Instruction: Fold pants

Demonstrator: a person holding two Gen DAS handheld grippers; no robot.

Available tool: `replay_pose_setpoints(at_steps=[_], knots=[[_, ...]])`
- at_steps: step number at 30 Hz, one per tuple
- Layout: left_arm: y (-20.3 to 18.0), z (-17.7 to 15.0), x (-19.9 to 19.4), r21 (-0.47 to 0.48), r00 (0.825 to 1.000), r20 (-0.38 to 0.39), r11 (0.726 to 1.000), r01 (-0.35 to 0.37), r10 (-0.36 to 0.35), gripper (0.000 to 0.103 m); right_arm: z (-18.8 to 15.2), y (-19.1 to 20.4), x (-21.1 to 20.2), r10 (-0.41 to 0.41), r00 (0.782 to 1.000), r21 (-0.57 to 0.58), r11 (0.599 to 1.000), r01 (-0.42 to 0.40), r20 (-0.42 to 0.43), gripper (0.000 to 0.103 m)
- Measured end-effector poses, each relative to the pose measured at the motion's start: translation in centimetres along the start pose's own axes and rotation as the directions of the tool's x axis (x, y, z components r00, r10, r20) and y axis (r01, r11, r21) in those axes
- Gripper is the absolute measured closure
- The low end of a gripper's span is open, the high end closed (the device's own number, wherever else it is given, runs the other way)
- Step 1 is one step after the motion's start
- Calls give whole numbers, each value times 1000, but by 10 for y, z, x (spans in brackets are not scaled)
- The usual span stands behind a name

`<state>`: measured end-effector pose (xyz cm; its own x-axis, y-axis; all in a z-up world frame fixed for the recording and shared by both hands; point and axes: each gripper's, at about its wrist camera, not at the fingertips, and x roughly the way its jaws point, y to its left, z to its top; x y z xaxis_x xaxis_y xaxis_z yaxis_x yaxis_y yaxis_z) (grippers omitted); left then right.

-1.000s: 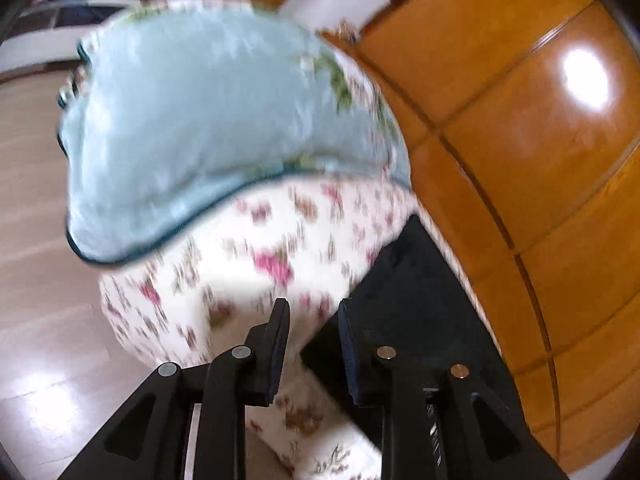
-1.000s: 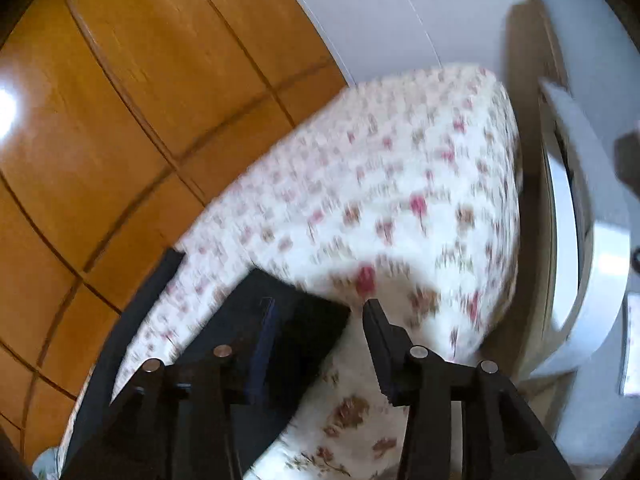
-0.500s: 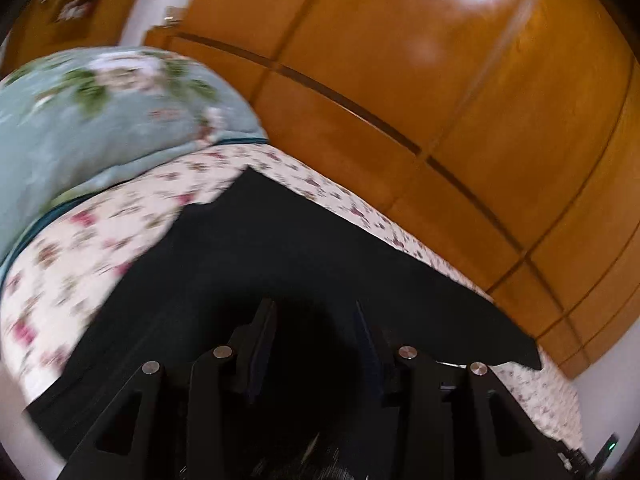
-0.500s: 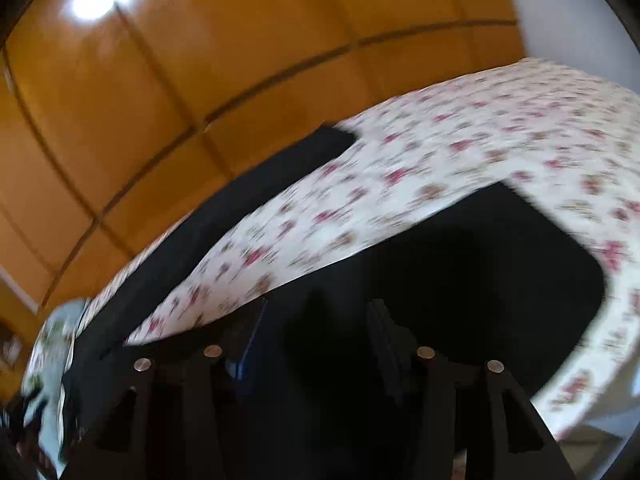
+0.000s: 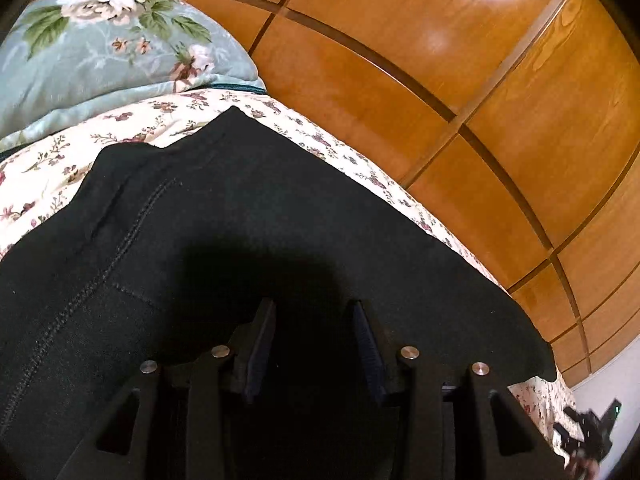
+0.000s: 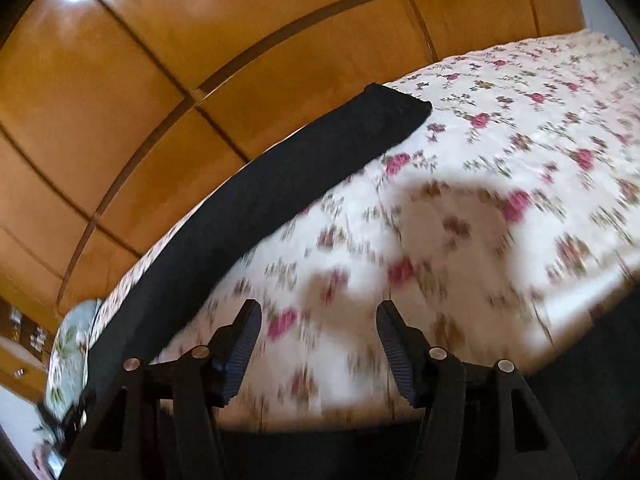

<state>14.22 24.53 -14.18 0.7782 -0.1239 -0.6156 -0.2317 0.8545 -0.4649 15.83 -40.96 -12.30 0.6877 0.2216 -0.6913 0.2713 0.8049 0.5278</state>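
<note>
**Matt cloth against glossy wood**

The pants (image 5: 248,220) were matt black cloth with raised stitched seams. The bedsheet (image 6: 500,128) was soft floral-printed fabric, as was the pale blue pillow (image 5: 100,52). Behind, the wardrobe panels (image 5: 420,60) were polished wood, glossy enough to mirror a lamp. The left gripper (image 5: 314,344) had matt black plastic, ribbed pads (image 5: 366,344) and shiny metal pins.

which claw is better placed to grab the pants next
Left. The left claw hangs open directly over the black pants; the open right claw faces bare floral sheet.
</note>
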Motion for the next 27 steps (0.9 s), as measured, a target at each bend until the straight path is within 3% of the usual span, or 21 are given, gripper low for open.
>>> replay_pose_setpoints(at_steps=[5,10,14,15,17,18,19,23,27], knots=[[0,-3,-3,-2,1000,17,1000,20,-20,60,40,-11,31,3,999,114,993,-8,45,42],[3,-2,0,-2,999,27,1000,30,-30,60,75,-22,60,-116,989,175,980,99,88,43],[1,-3,2,14,999,33,1000,18,-18,60,93,-34,73,-161,980,244,961,129,117,47],[0,-3,2,16,999,34,1000,18,-18,60,96,-38,76,-164,979,261,957,128,124,49],[1,-3,3,18,999,36,1000,20,-20,60,101,-43,76,-170,977,276,952,129,129,63],[1,-2,3,18,999,36,1000,21,-22,60,102,-46,77,-156,979,275,955,116,130,85],[2,-2,3,17,999,36,1000,23,-24,60,103,-46,76,-134,982,265,960,96,131,90],[2,-2,3,15,999,37,999,29,-29,60,98,-38,56,-149,974,201,973,113,173,91],[2,-2,3,11,999,34,999,36,-36,60,88,-36,21,-224,951,145,970,197,211,92]])
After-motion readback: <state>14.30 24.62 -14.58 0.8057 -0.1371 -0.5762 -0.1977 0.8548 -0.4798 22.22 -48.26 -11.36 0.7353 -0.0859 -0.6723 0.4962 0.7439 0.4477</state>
